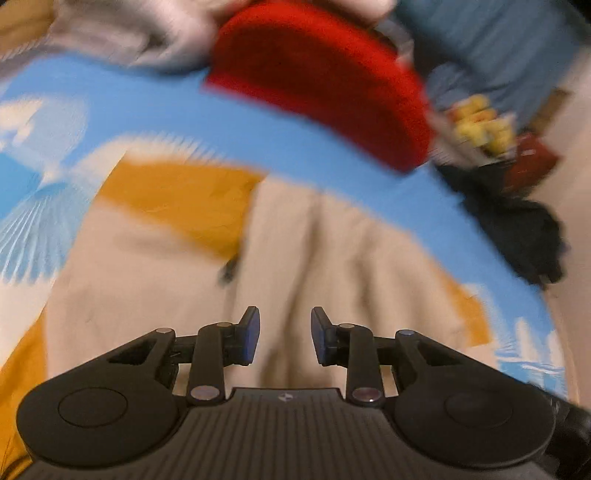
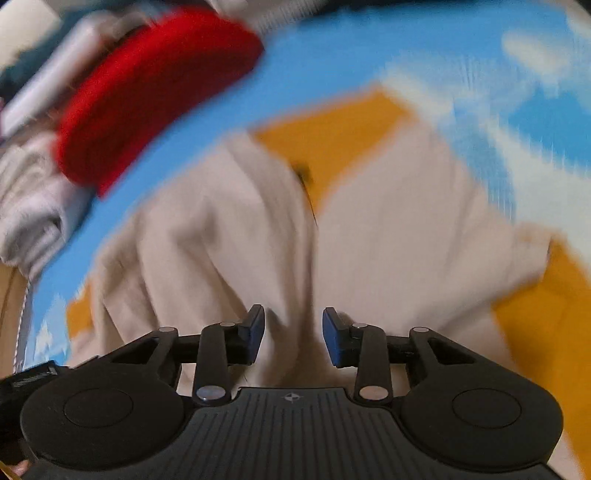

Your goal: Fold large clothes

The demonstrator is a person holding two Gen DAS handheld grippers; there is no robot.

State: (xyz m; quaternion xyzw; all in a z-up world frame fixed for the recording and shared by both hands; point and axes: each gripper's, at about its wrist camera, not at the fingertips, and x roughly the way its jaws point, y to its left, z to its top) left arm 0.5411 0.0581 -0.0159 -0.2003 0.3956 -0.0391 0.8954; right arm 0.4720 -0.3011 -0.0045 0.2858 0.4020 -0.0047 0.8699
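A large beige garment with mustard-yellow panels and a small dark zipper pull lies spread on a blue patterned sheet. In the left wrist view my left gripper hovers over the beige cloth, its jaws apart and nothing between them. The right wrist view shows the same garment, rumpled into folds, on the sheet. My right gripper sits low over a beige fold, jaws apart, pads not pressing on the cloth. Both pictures are blurred.
A folded red cloth lies on the sheet beyond the garment. A grey-white garment is bunched beside it. A dark cloth heap and a yellow-and-red package sit off the sheet's edge.
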